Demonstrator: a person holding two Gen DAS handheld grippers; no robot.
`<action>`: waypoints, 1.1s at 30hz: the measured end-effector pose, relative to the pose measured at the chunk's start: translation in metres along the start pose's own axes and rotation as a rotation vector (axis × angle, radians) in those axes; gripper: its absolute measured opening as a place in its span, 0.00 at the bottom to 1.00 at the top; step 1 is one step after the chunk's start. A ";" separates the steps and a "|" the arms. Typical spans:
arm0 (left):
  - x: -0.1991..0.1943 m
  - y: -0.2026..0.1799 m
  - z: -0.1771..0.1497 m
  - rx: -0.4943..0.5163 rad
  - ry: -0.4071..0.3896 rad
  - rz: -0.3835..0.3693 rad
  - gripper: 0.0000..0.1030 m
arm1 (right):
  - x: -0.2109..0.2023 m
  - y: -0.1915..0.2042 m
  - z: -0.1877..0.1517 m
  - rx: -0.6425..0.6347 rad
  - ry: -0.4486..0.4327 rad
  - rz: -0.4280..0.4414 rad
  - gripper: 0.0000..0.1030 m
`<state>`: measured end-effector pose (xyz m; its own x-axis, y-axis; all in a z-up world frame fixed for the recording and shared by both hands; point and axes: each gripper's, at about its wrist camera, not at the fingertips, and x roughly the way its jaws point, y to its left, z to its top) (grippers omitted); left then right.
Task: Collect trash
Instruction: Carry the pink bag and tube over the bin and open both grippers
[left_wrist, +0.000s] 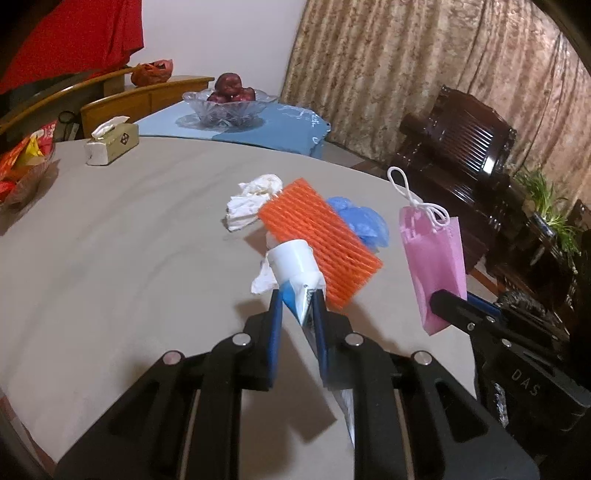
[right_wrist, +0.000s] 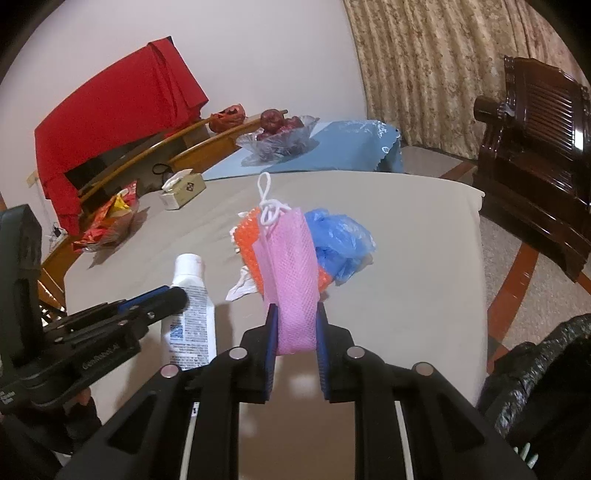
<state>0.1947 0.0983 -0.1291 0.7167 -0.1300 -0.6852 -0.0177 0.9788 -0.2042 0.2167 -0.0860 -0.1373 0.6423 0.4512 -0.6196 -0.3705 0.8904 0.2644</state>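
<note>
Pink mesh, thin and soft, made the small drawstring pouch (right_wrist: 293, 280) that the right gripper (right_wrist: 294, 332) held clamped by its lower end, so the pouch stood up between the blue pads with its white cord (right_wrist: 269, 206) on top. The left gripper (left_wrist: 297, 321) was closed on a white squeeze tube (left_wrist: 295, 273), gripping the flat crimped tail while the capped end pointed forward above the table (left_wrist: 110, 258). In my judgement the tube was light but smooth, so it could slip; the flattened tail seemed the better place to take it, because the round body would roll out of the pads. The pouch weighed almost nothing and would fold at any place, so a grip in the middle of the fabric or on the cord would both serve. On the grey table there lay more trash close together: an orange foam fruit net (left_wrist: 319, 243), springy and easy to squash, a crumpled white tissue (left_wrist: 251, 201) just beside it, and a blue plastic bag (left_wrist: 360, 219) touching its far side, slippery and loose. A black bin bag (right_wrist: 535, 373) showed at the right edge of the right wrist view, near the table; probably the trash should go there.
</note>
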 end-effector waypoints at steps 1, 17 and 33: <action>0.000 0.000 -0.002 -0.003 0.005 0.000 0.15 | -0.002 -0.001 -0.002 0.002 0.003 -0.004 0.18; -0.042 -0.066 -0.001 0.090 -0.051 -0.105 0.14 | -0.072 -0.023 -0.008 0.028 -0.073 -0.075 0.18; -0.048 -0.199 -0.034 0.282 -0.018 -0.325 0.14 | -0.180 -0.103 -0.056 0.151 -0.124 -0.300 0.18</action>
<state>0.1396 -0.0957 -0.0794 0.6654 -0.4382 -0.6044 0.4004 0.8928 -0.2065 0.1018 -0.2621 -0.0949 0.7874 0.1637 -0.5943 -0.0557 0.9790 0.1959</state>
